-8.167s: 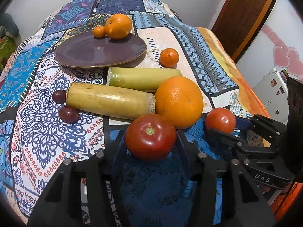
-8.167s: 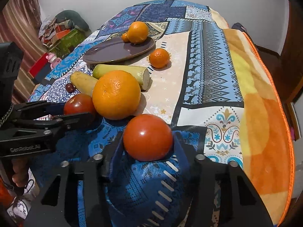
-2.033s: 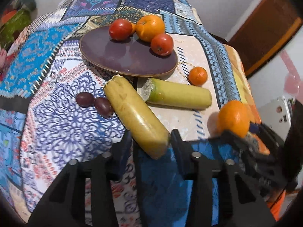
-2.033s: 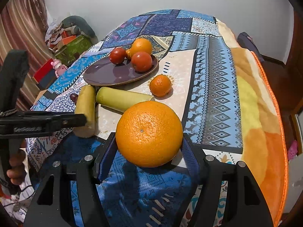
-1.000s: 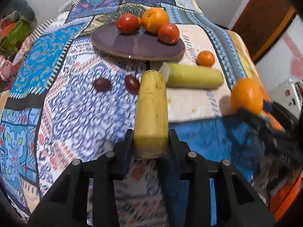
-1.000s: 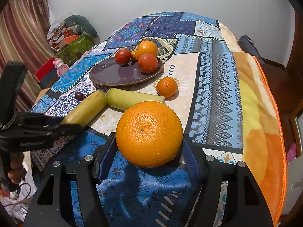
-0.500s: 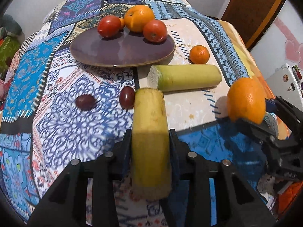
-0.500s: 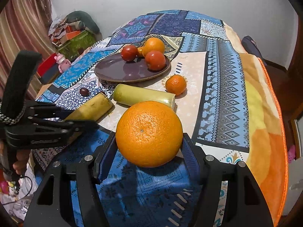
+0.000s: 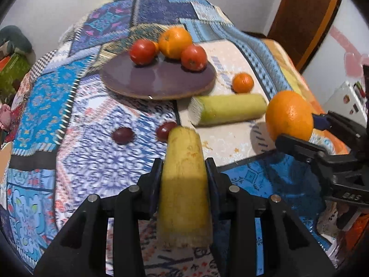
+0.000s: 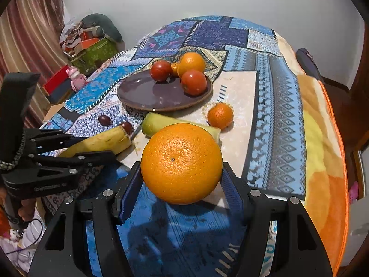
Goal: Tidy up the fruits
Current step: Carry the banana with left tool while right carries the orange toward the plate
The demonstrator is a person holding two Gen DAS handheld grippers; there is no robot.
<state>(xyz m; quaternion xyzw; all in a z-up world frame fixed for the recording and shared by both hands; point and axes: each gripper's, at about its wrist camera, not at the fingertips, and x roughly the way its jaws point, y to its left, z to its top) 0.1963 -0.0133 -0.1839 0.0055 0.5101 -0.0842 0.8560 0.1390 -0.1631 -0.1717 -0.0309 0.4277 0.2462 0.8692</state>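
On the left of the patchwork-covered counter, two dark grapes lie on the cloth, the nearer one just beside the far tip of the yellow cane piece. The left gripper has its fingers pinching that yellow piece around its middle, lifted clear of the cloth. Farther back sits the purple plate, carrying two tomatoes and an orange, with a small citrus half hidden behind them. Just in front of the plate lies a greenish cane piece, and a mandarin rests beside its far end. On the right, the right gripper clamps the big orange between its fingers, above the blue cloth.
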